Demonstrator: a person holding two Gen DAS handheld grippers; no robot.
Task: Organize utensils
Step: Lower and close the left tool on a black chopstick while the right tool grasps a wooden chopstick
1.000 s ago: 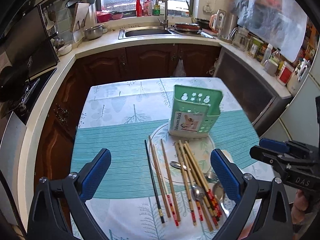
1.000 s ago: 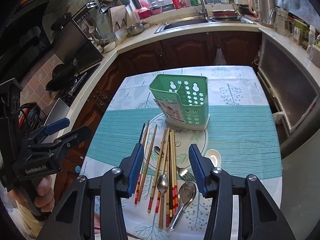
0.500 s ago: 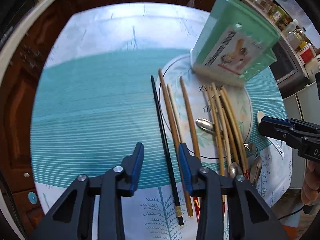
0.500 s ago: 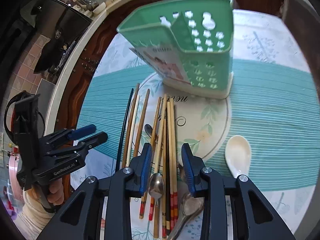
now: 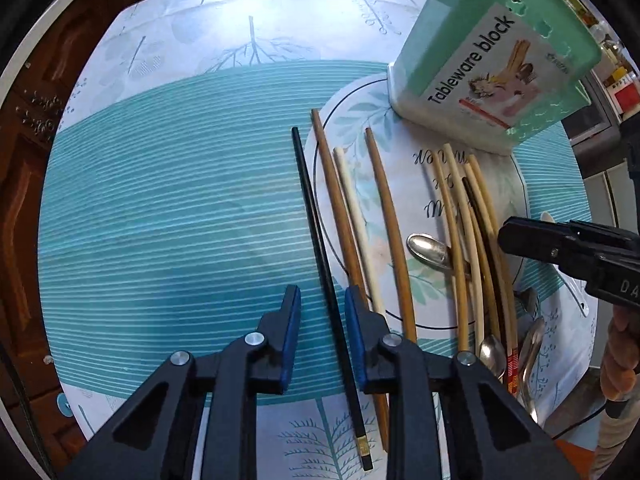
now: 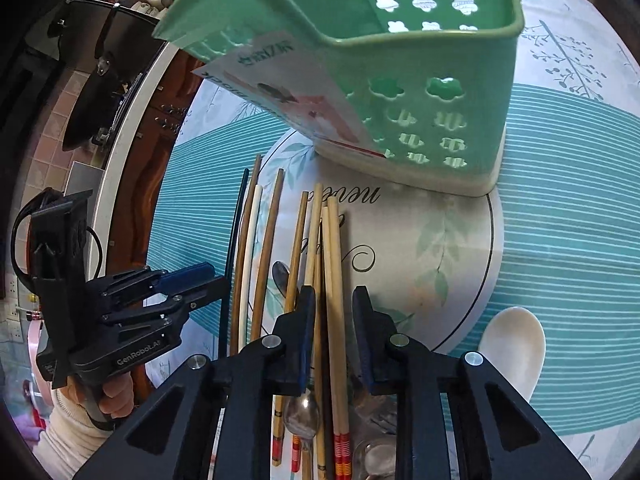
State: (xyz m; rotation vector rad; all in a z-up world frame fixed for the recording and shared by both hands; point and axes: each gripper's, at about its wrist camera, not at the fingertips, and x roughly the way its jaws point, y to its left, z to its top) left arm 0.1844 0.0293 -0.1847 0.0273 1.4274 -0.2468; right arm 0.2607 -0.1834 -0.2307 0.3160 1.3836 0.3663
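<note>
A green utensil holder (image 5: 492, 60) stands at the far edge of a round printed mat (image 5: 400, 208); it also shows in the right wrist view (image 6: 400, 80). Several chopsticks and metal spoons lie on the mat. My left gripper (image 5: 322, 308) is partly open, low over the table, its fingers on either side of a black chopstick (image 5: 320, 232). My right gripper (image 6: 334, 312) is partly open, its fingers straddling a bundle of light wooden chopsticks (image 6: 332, 264), with a metal spoon (image 6: 302, 412) beneath.
A white ceramic spoon (image 6: 516, 340) lies right of the mat. The table has a teal striped cloth (image 5: 180, 220). Brown cabinets and a counter surround the table. Each gripper shows in the other's view, left gripper (image 6: 188, 284) and right gripper (image 5: 560, 240).
Both grippers have dropped close to the table and narrowed from wide open. The left now straddles the black chopstick, the right the wooden bundle.
</note>
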